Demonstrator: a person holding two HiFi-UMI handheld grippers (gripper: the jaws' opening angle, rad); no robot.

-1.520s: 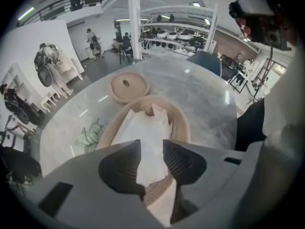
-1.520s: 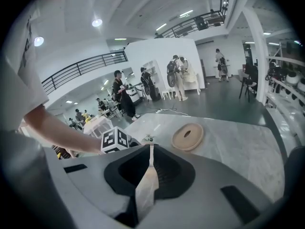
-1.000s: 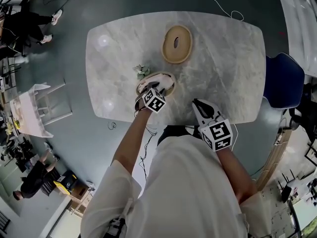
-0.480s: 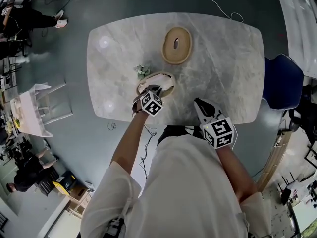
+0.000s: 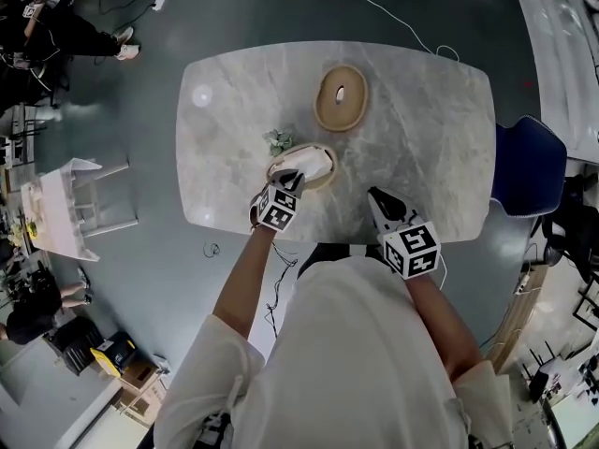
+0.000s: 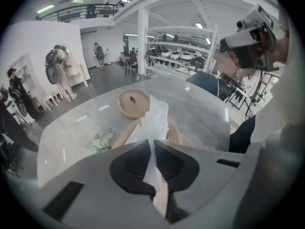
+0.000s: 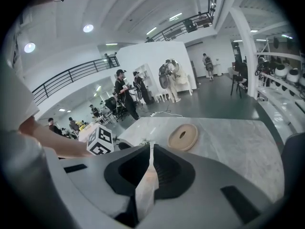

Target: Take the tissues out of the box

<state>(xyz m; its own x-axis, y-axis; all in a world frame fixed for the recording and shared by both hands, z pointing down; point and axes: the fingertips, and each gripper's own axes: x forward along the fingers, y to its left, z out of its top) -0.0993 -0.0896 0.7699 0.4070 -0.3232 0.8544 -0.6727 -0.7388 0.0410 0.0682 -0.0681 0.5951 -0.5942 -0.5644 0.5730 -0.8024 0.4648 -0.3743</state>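
Your left claw (image 6: 151, 142) closing on tissue (image 6: 155, 120) standing from box (image 5: 325, 174) near counter's (image 5: 421, 138) front edge | right claw (image 7: 151, 147) pinches spare tissue (image 7: 145, 190) | pull fast and you may lift the unheld box.

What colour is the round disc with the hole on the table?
Light tan, wood-like. The disc shows best in the head view.

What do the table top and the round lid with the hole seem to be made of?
Table top: probably polished marble or marble-look stone; grey with pale veins and glossy light spots.
Round lid: probably wood or bamboo, matte; even tan colour, no shine.
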